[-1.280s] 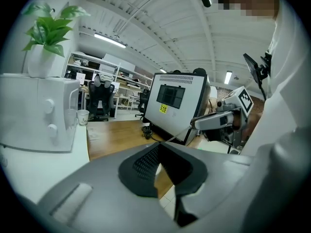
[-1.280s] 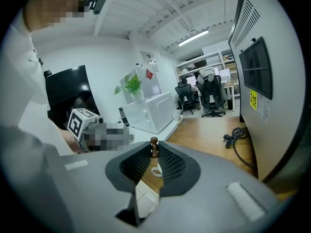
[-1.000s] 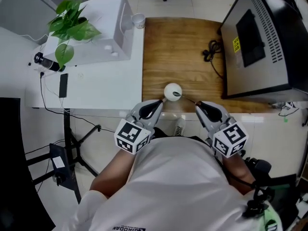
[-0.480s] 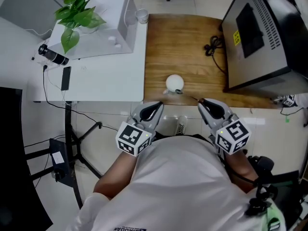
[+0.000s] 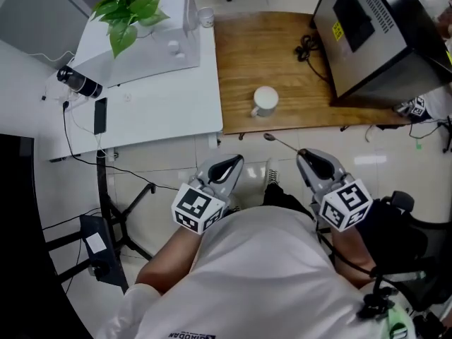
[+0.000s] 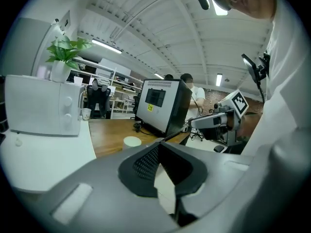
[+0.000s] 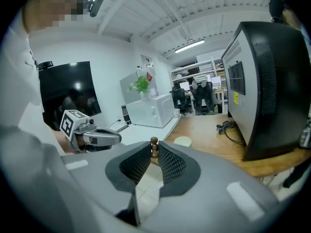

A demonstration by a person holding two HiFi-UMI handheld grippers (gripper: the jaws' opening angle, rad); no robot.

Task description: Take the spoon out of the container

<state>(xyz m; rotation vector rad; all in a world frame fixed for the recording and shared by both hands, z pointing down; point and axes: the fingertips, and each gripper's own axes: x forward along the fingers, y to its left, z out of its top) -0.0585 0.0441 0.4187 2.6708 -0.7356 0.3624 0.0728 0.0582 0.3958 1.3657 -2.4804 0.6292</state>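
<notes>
A white cup [image 5: 265, 99] stands on the wooden table [image 5: 247, 55] near its front edge; it also shows in the left gripper view as a cup [image 6: 132, 141] and in the right gripper view as a cup [image 7: 183, 141]. My right gripper [image 5: 305, 154] is shut on the handle of a thin metal spoon [image 5: 279, 141]. The spoon is clear of the cup and hangs over the floor just off the table's edge. Its brown beaded handle end [image 7: 154, 147] sticks up between the right gripper [image 7: 151, 152] pads. My left gripper [image 5: 236, 161] hangs level beside it, jaws together and empty [image 6: 159, 144].
A big black machine [image 5: 367, 34] fills the wooden table's right side, with a black cable [image 5: 305, 48] beside it. To the left, a white table [image 5: 162, 111] carries a white appliance [image 5: 148, 34], a plant [image 5: 131, 6] and a phone [image 5: 99, 115]. Tiled floor lies under both grippers.
Both grippers have drawn back from the table toward the person. The spoon has come out of the cup with the right gripper and now hangs past the table's front edge.
</notes>
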